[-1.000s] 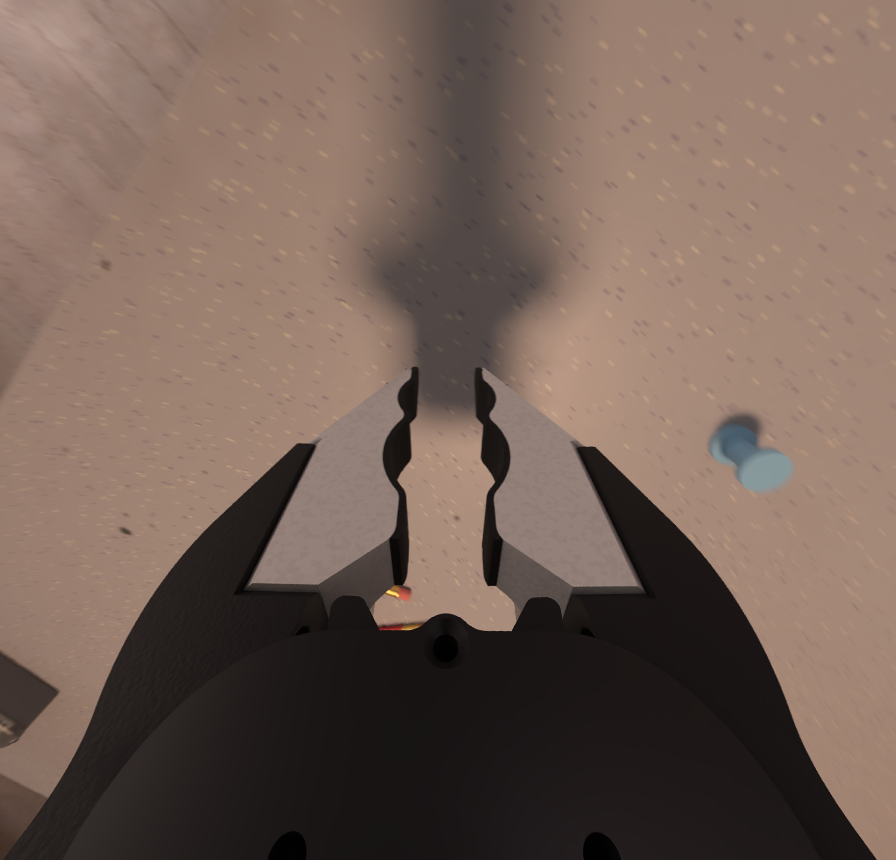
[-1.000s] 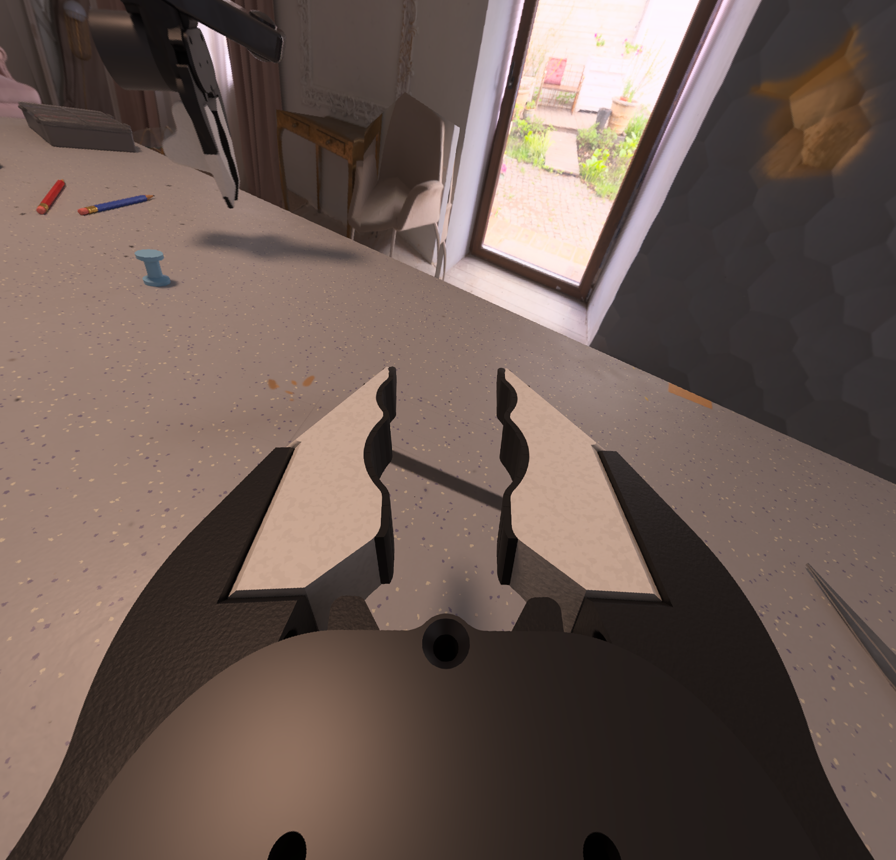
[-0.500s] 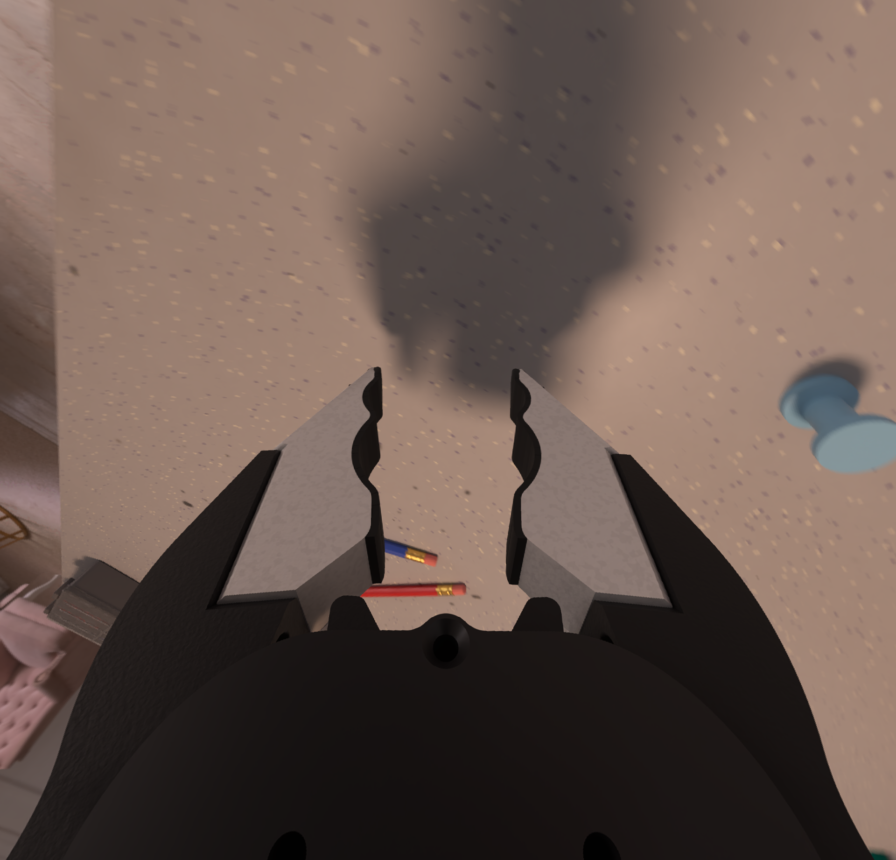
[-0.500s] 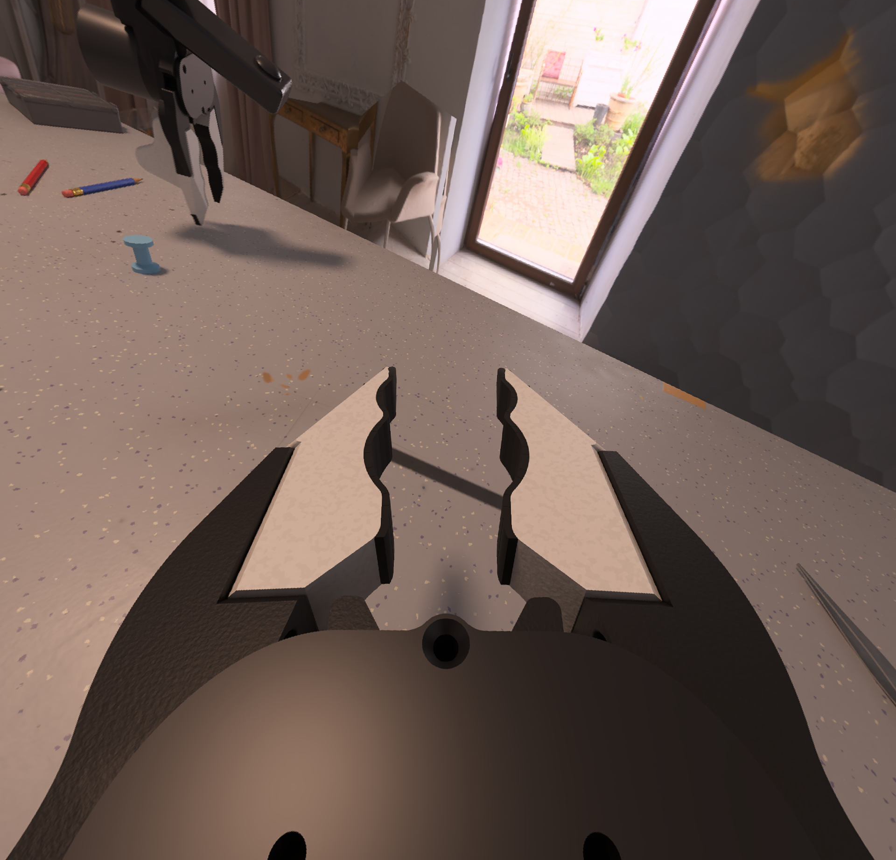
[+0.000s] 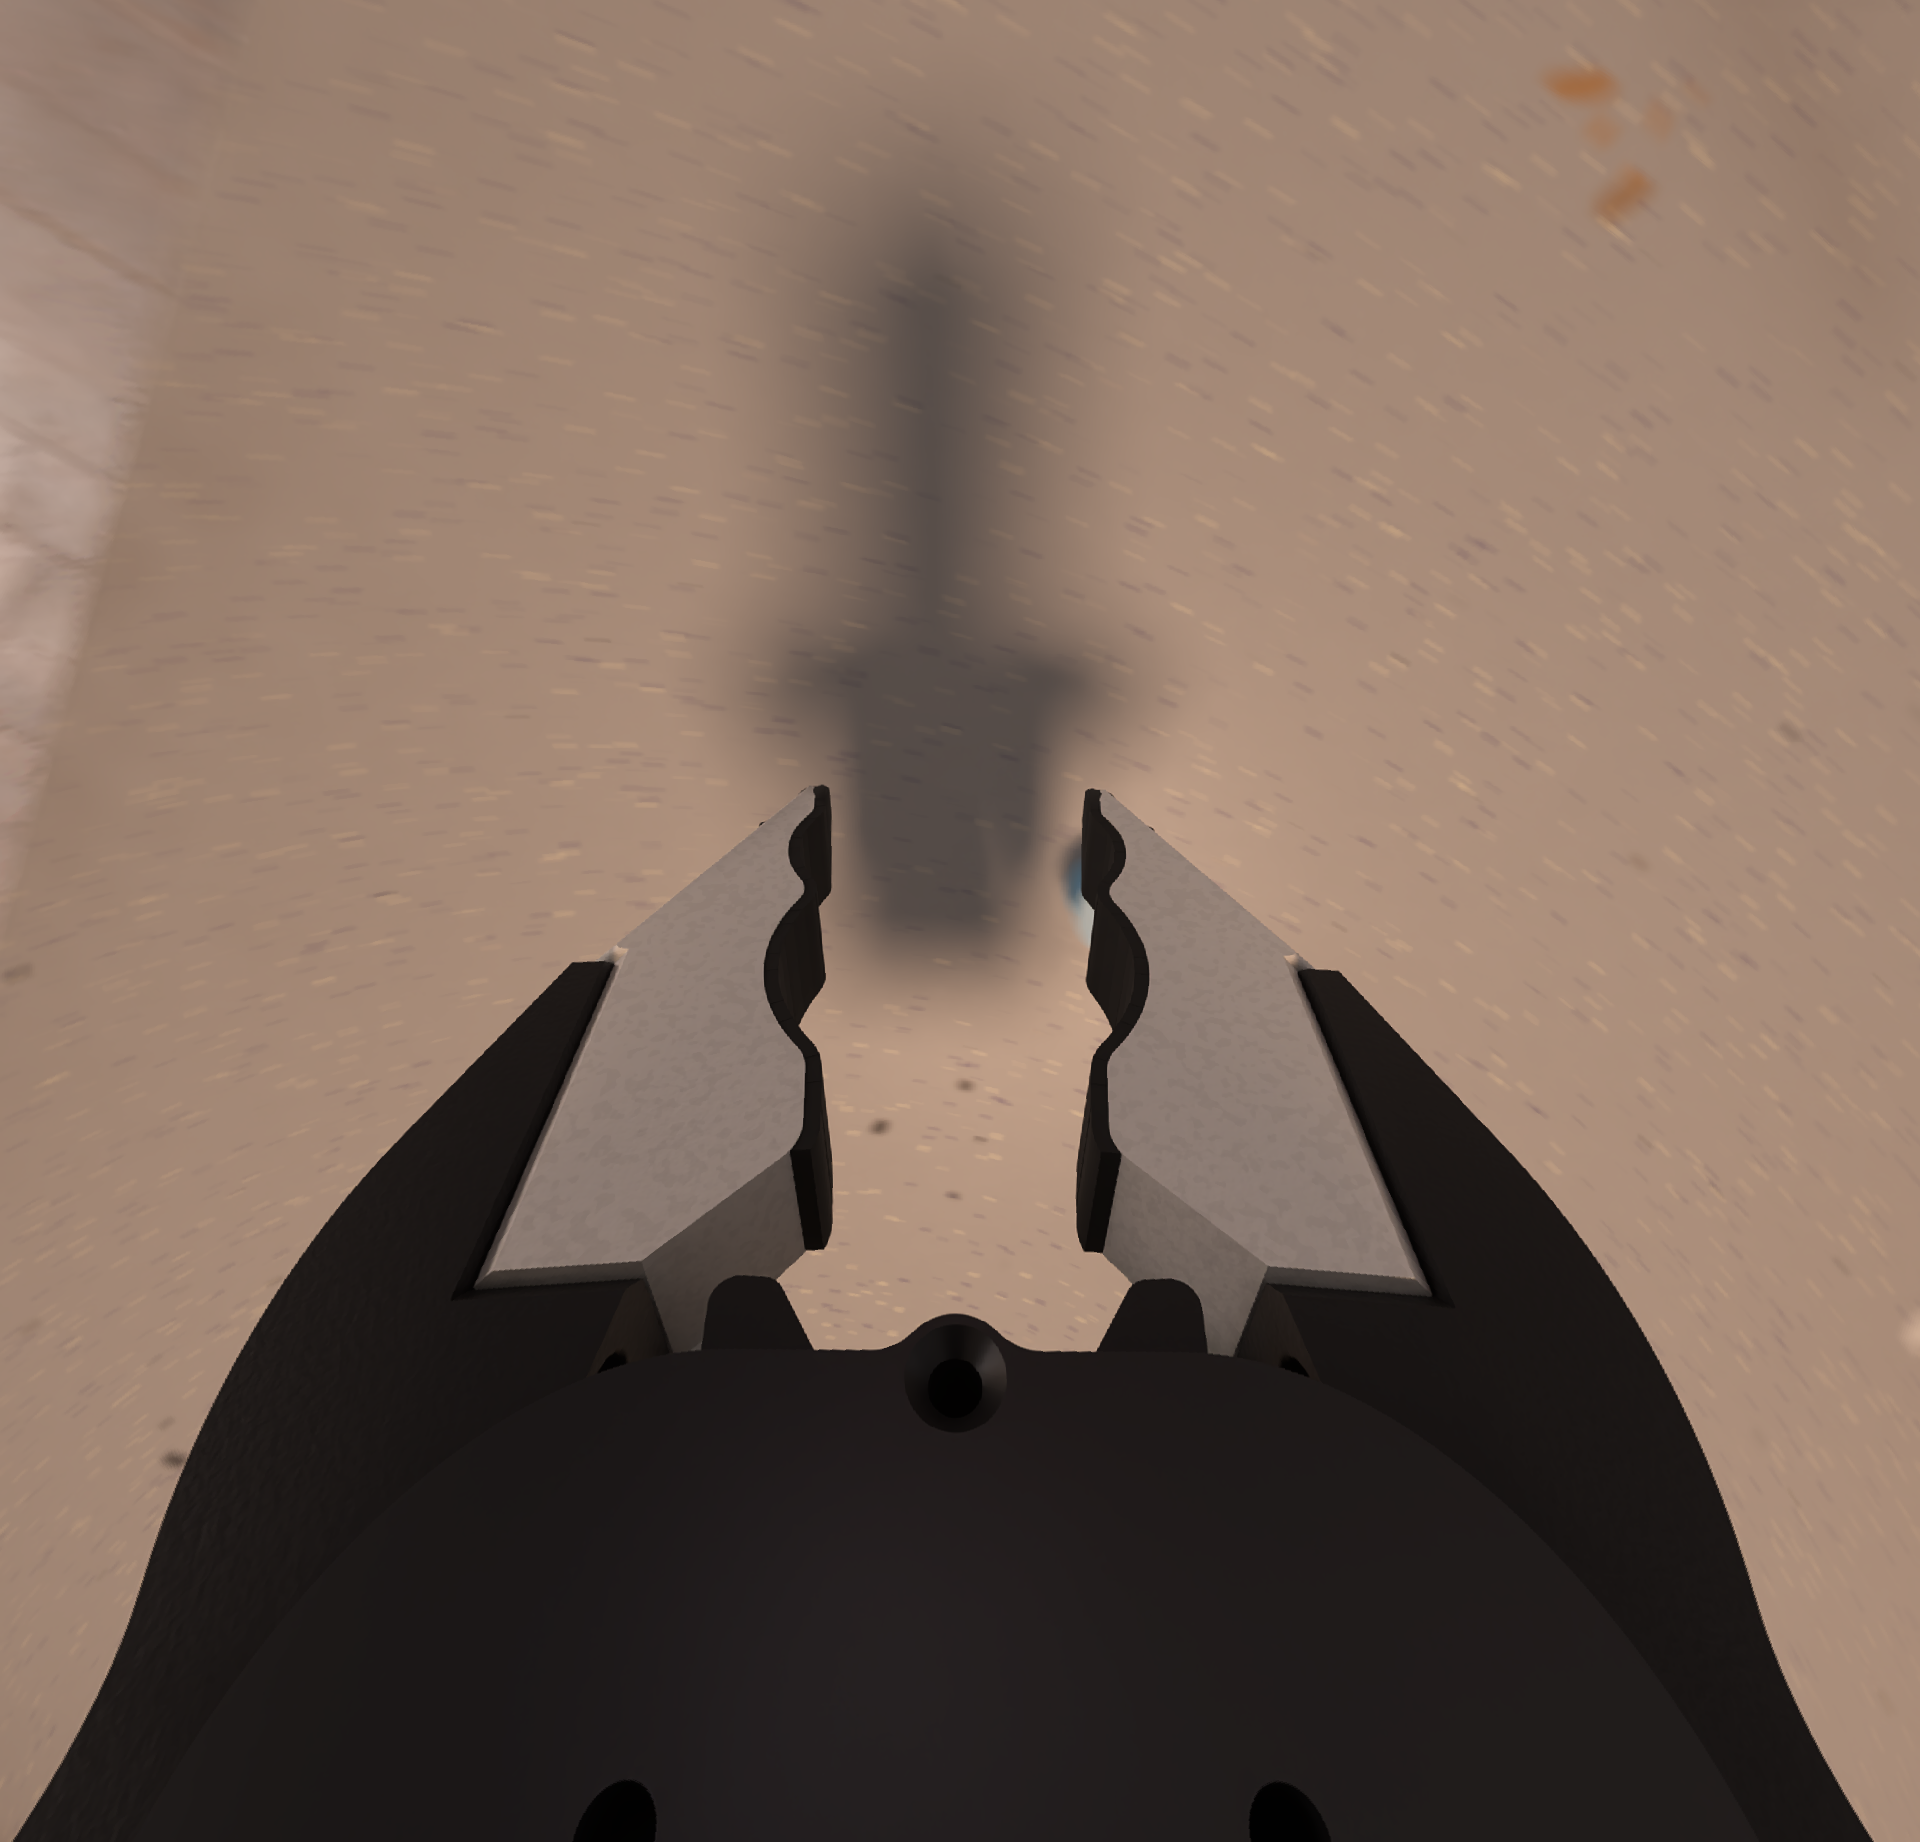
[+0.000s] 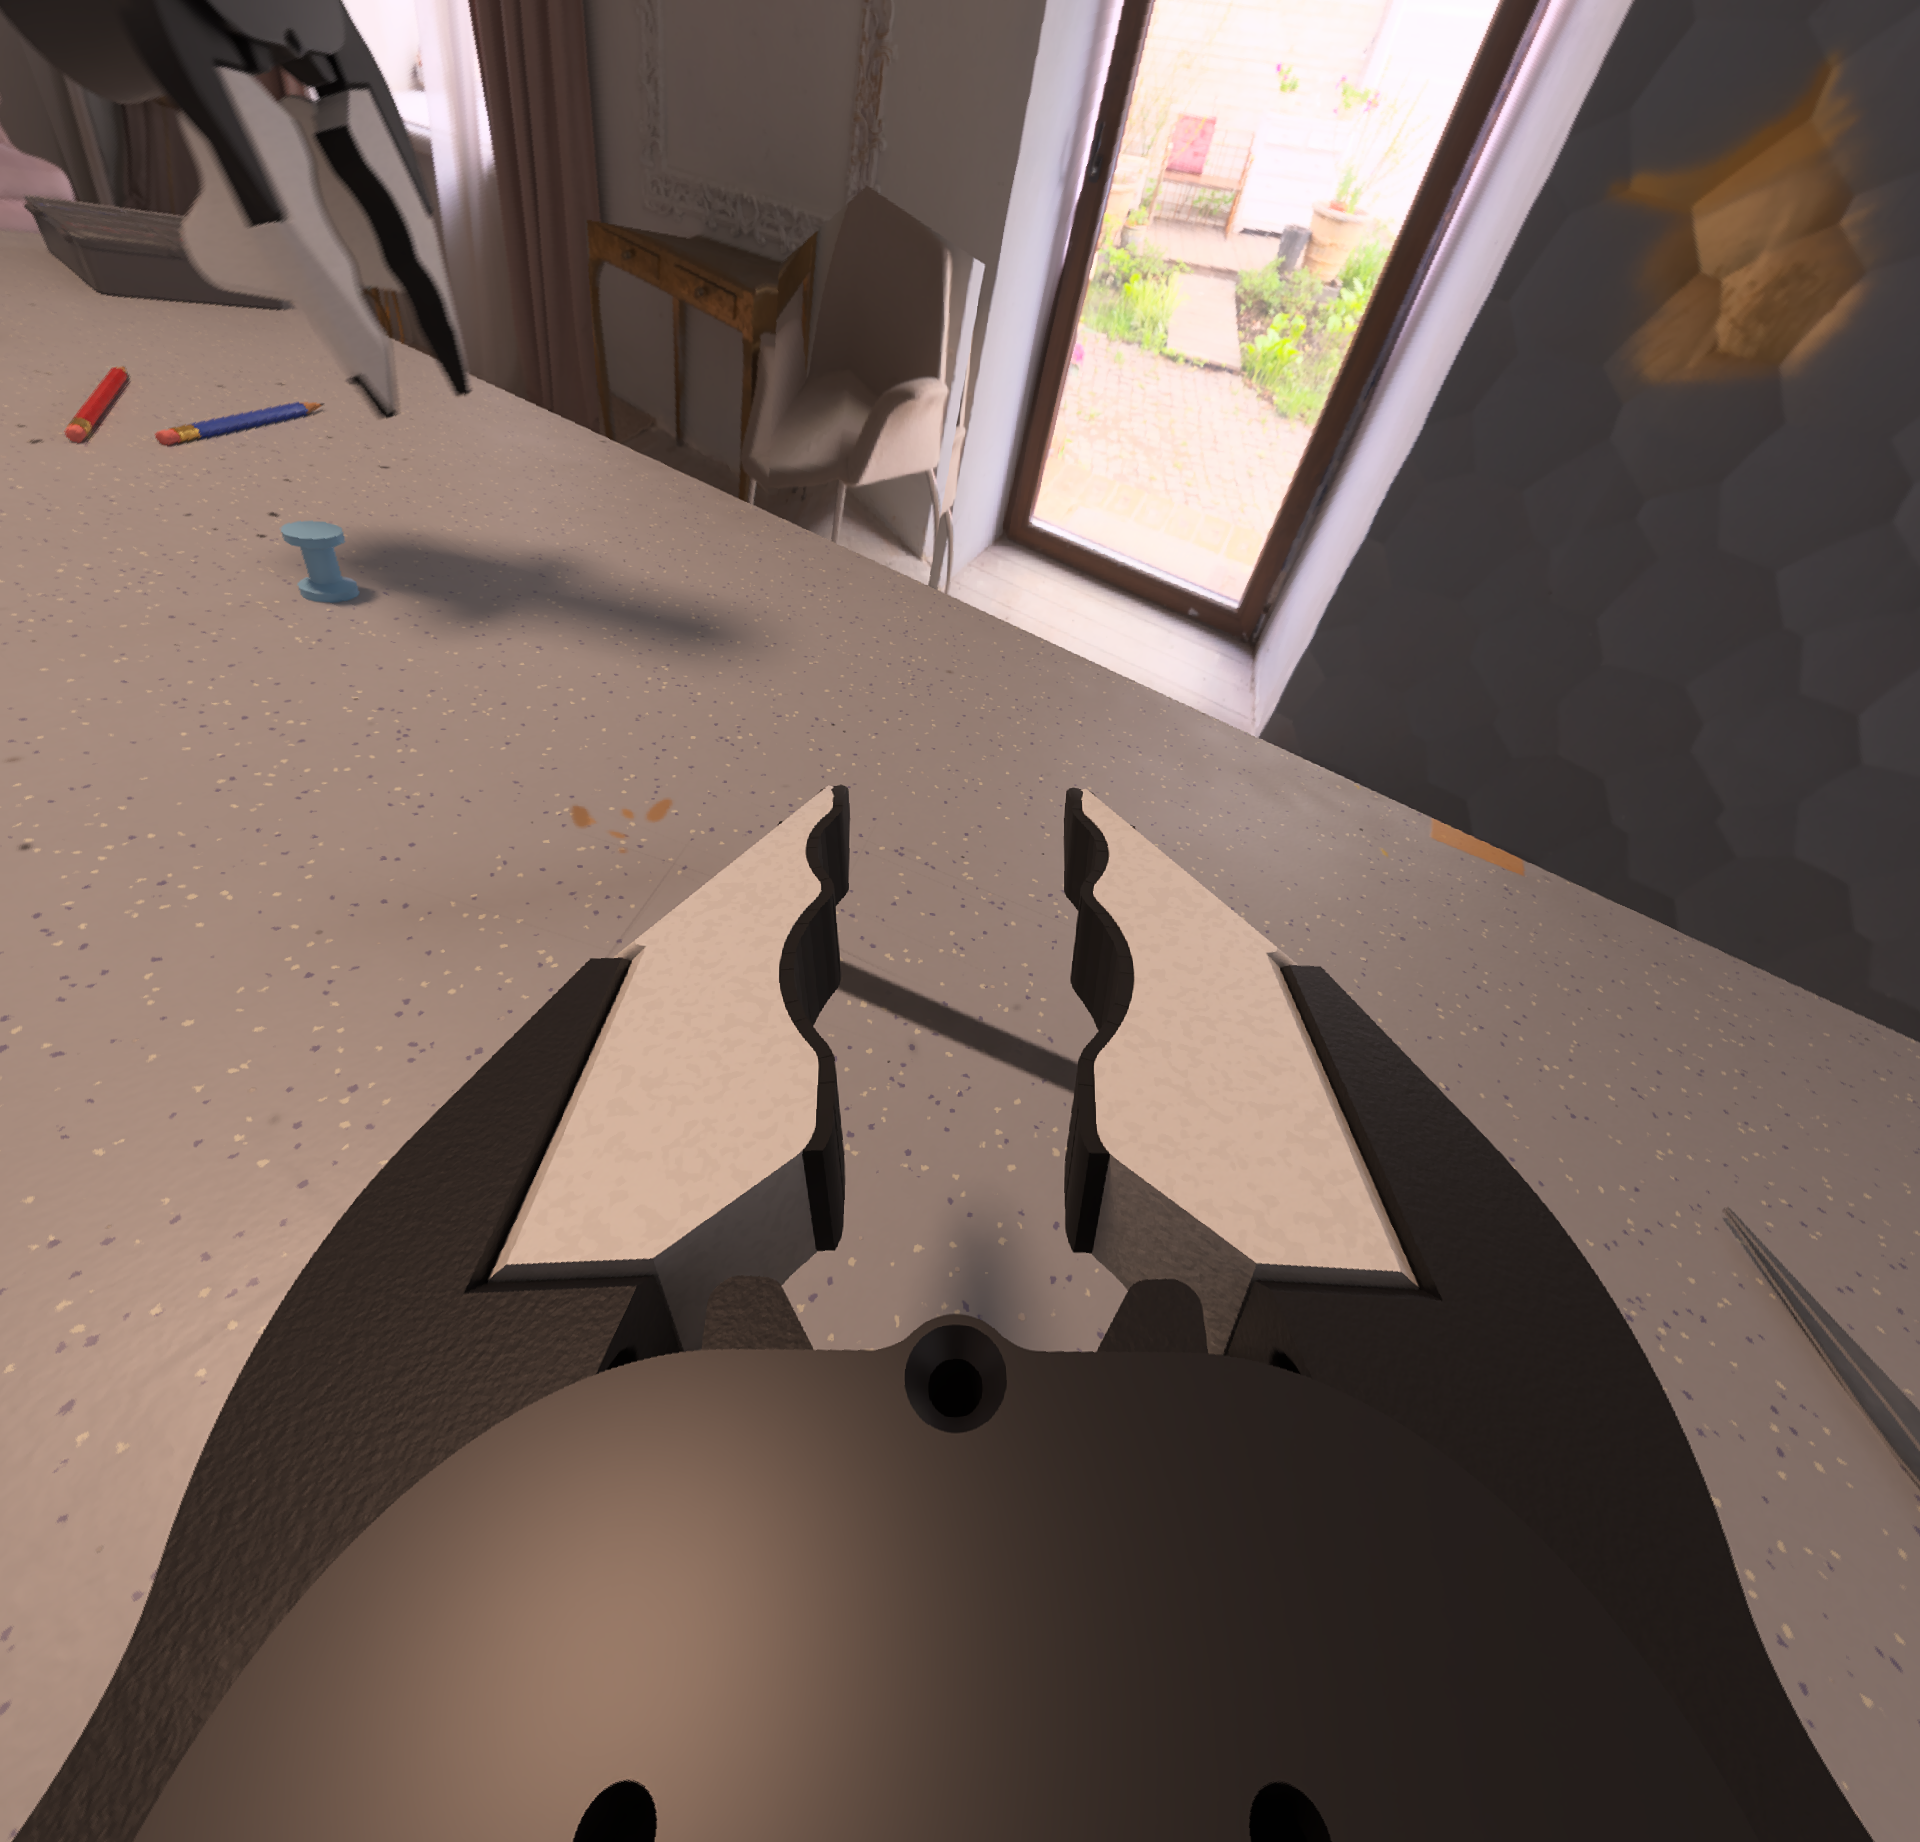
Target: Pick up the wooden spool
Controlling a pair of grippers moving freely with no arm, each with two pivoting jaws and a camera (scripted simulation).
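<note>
currently: approach step. left gripper [image 6: 416, 395], jaws parted and empty, hovers above the bench [image 6: 312, 857], near the blue wooden spool [image 6: 320, 563] standing upright. right gripper [image 6: 956, 805] parted, idle. next: centre over spool, descend, clamp.

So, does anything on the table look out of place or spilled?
Only small things: a few orange specks mark the table like a spill. The blue spool stands upright, slightly tilted. Nothing looks damaged.
</note>
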